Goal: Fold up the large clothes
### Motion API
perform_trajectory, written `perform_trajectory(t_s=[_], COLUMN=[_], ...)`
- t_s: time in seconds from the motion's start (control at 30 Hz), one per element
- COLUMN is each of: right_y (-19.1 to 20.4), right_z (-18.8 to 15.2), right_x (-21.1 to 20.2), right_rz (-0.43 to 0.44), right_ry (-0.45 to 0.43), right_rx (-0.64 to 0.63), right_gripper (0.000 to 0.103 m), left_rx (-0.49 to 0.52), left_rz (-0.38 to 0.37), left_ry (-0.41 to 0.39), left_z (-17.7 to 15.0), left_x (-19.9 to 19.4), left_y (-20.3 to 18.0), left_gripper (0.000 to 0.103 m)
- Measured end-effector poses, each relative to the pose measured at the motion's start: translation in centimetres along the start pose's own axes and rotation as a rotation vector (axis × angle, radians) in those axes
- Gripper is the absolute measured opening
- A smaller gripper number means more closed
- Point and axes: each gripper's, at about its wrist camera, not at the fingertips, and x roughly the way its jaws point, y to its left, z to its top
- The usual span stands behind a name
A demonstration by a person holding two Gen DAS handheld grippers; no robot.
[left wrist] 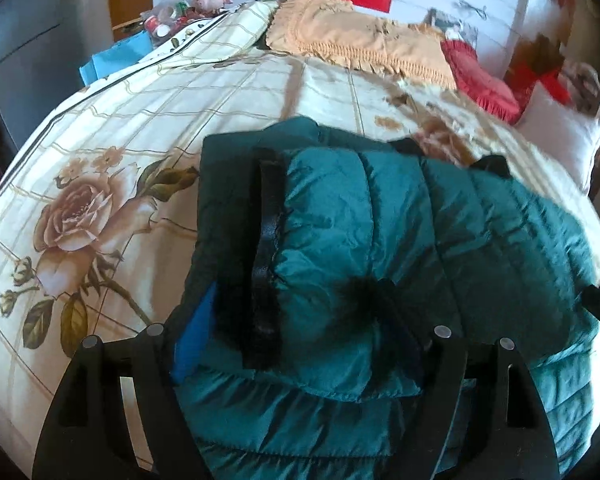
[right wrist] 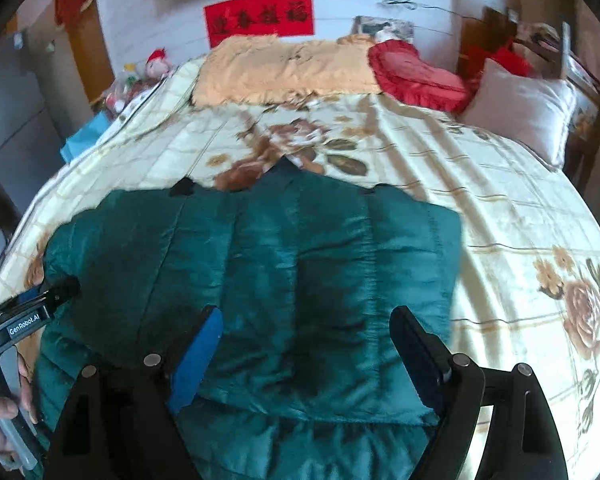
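Puffy jacket (right wrist: 260,280) half-folded on the bed (right wrist: 500,208) — this could spring back

Jacket fills the lower middle of both views. Right gripper (right wrist: 304,344) and left gripper (left wrist: 300,344) both look spread, straddling the top layer, not pinching it. Slick, lofty fabric — I'd guess the fold creeps open or slides off crooked once pressure goes.

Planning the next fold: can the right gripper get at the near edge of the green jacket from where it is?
Probably yes. The right gripper is open over the green jacket, jaws spread either side of the fabric, with nothing between them and the near edge.
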Motion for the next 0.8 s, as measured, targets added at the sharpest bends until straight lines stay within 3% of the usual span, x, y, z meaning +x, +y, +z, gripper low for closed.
perform_trajectory(t_s=[0.1,0.2,0.5,0.63,0.8], right_y=[1.2,2.1,-0.4,-1.8,-1.9], right_z=[-0.7,-1.8,-2.2,-3.3,-3.2], right_x=[3.0,4.1,-0.1,2.3,0.3], right_rz=[-0.029,-0.075,-0.060,-0.080,-0.058], right_ry=[0.065,0.056,0.021,0.122,0.084], right_rx=[-0.013,-0.044,-0.001,0.035,0.044], right_gripper=[0.084,0.085,0.085,0.089,0.088], left_rx=[0.012,0.018,0.016,0.010,0.021], left_rz=[0.005,0.013,0.013,0.013,0.017], left_ry=[-0.001,0.003,0.000,0.008,0.015], left_z=[-0.4,-0.4,-0.6,-0.7,-1.0], left_x=[0.5,0.7,0.7,0.4,-1.2], left_y=[-0.1,-0.4,-0.3,-0.3,0.1], left_gripper=[0.080,0.080,0.080,0.080,0.080])
